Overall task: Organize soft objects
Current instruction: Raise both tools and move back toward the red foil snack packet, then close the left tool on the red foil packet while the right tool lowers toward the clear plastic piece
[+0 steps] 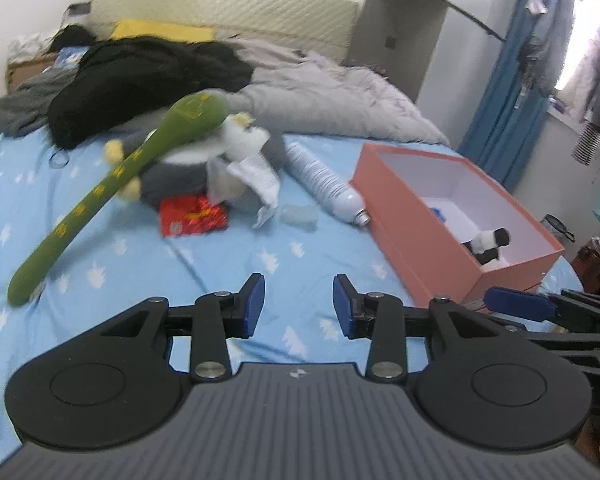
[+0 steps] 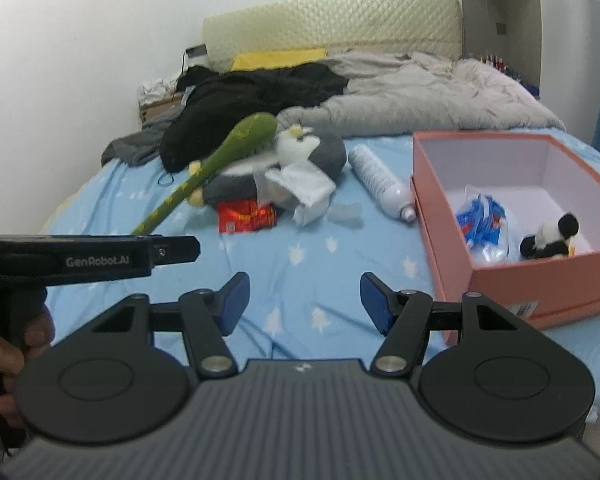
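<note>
Two handheld grippers hover low over a bed covered in a light blue star-print sheet (image 1: 112, 264). The left gripper (image 1: 299, 304) holds its blue-padded tongs apart, gripping nothing; the right gripper (image 2: 305, 300) likewise has its tongs spread wide and empty.

At about 11 o'clock from both grippers lies a long green plush snake with yellow markings (image 1: 100, 196), its head propped on a grey-and-white plush penguin (image 1: 220, 160). A crinkled red foil packet (image 1: 192, 216) sits just in front of the penguin, and a clear ribbed plastic bottle (image 1: 324, 180) lies just beside the box's near-left wall.

At 2 o'clock stands an open salmon-pink cardboard box (image 2: 540, 280), holding a small black-and-white plush panda (image 2: 552, 236) and a blue-and-white plastic bag (image 2: 484, 224). A black garment (image 1: 140, 80) and a grey quilt (image 1: 332, 96) are heaped at 12 o'clock.
</note>
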